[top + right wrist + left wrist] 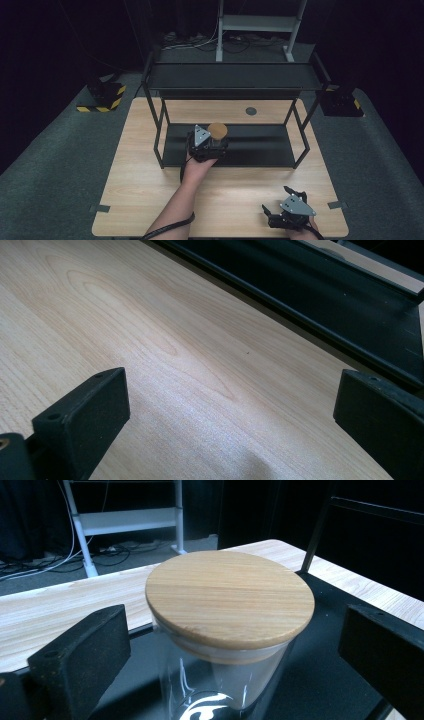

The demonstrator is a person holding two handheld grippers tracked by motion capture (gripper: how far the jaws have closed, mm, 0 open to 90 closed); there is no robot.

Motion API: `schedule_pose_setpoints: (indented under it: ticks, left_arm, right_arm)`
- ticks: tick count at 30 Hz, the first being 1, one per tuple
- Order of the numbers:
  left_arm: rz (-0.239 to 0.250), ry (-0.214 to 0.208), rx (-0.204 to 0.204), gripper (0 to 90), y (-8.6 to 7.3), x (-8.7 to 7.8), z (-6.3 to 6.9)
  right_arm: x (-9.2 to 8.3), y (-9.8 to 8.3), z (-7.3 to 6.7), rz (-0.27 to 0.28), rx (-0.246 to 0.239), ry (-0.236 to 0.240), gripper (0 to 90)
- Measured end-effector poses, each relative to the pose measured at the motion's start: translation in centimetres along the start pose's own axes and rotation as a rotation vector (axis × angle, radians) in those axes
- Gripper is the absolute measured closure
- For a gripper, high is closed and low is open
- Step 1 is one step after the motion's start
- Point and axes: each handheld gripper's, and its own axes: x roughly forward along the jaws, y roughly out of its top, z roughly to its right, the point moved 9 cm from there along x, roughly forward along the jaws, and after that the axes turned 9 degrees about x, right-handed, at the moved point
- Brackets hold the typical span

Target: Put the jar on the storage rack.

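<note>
A clear glass jar with a round wooden lid [230,597] stands upright on the lower black shelf [320,680] of a rack. In the high view the jar [217,131] sits at the shelf's left part. My left gripper [232,630] is open, with one jaw on each side of the jar's glass body and a small gap on both sides. From above, the left gripper [210,145] reaches in from the shelf's front edge. My right gripper [276,201] rests low over the table's front right corner. In its own view the right gripper [230,390] is open over bare wood.
The black two-tier rack [230,82] stands across the back half of the wooden table [150,180]; its legs [159,142] and upper shelf bound the space around the jar. A round grey grommet [251,111] sits in the tabletop behind the rack.
</note>
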Motion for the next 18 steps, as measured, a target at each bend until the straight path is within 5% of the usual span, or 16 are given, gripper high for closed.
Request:
schedule_pose_setpoints:
  ticks: [18]
  left_arm:
    - [0.002,-0.004,-0.006,0.4,-0.3,-2.1,-0.1]
  right_arm:
    - [0.0,0.0,0.0,-0.002,-0.002,-0.002,0.5]
